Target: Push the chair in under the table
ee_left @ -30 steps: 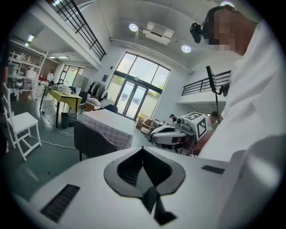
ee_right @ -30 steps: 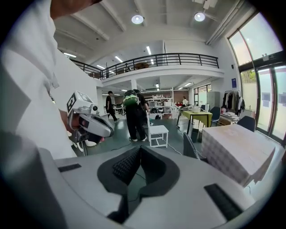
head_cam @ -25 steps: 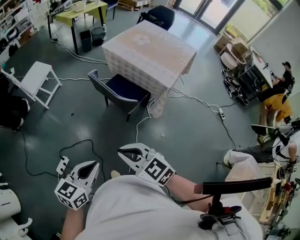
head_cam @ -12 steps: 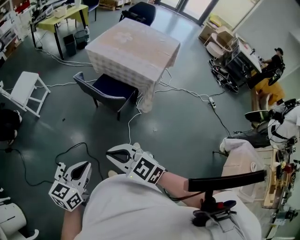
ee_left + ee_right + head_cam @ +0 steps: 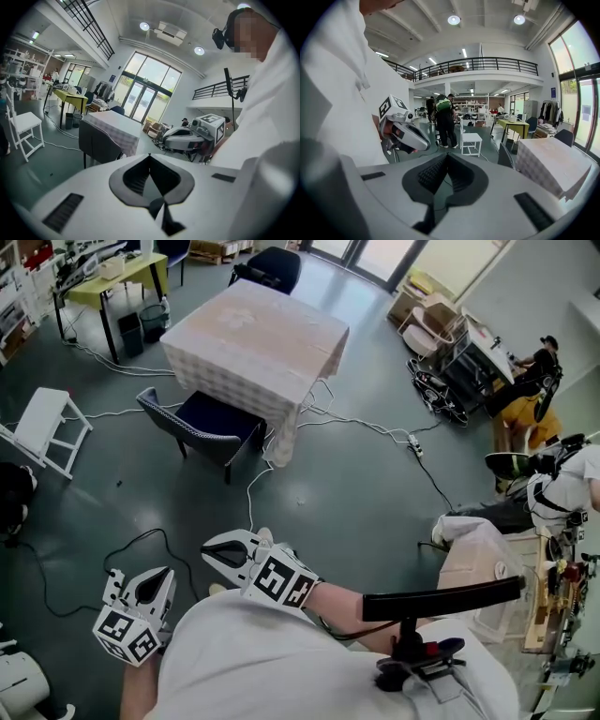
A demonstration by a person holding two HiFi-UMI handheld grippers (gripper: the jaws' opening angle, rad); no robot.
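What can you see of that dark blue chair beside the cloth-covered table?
The dark blue padded chair has a low curved back that wraps round into its sides, a flat seat and thin dark legs. It looks fabric-covered. It stands upright on the grey floor, facing the square table under a pale checked cloth. Its front edge is at the hanging cloth, with most of the seat out. Nothing sits on it. A white cable runs past its legs.

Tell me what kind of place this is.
Probably an open lab or workshop hall, not a home. A railed mezzanine overlooks the floor and power cables trail across it. A cloth-covered table with a dark chair stands near a yellow-green work desk.
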